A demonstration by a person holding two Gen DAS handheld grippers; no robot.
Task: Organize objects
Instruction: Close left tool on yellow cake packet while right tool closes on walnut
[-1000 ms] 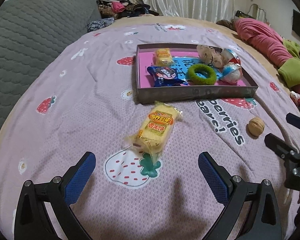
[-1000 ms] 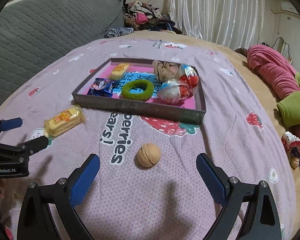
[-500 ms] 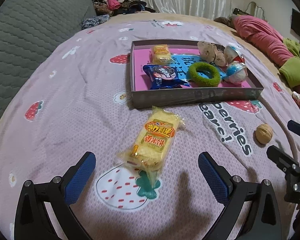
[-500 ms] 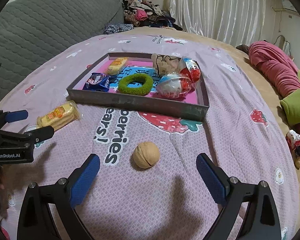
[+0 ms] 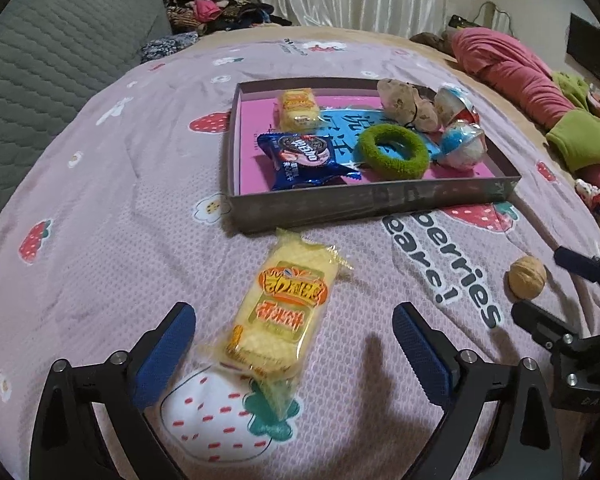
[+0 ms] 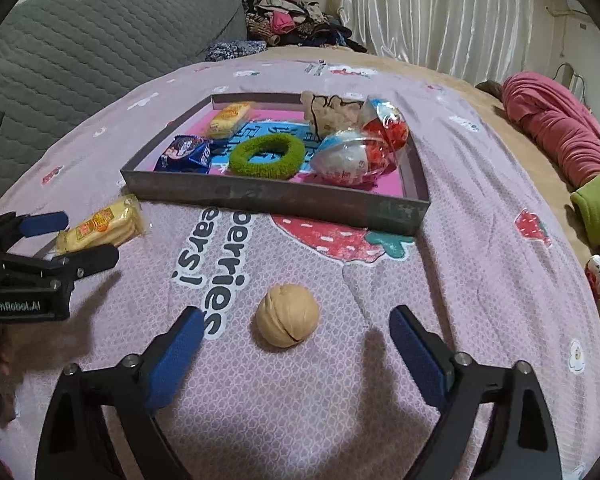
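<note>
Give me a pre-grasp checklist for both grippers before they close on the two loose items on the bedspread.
1. Left gripper open wide enough for the yellow snack pack: ok.
2. Snack pack centred between the left jaws: ok, though it lies lengthwise with its near end between them.
3. Right gripper open: ok.
4. Walnut lined up between the right jaws: ok, just ahead of the tips and not touched.
5. Free space in the tray for both items: ok, bare pink floor along its left side.
6. Grippers apart from each other: ok.
</note>
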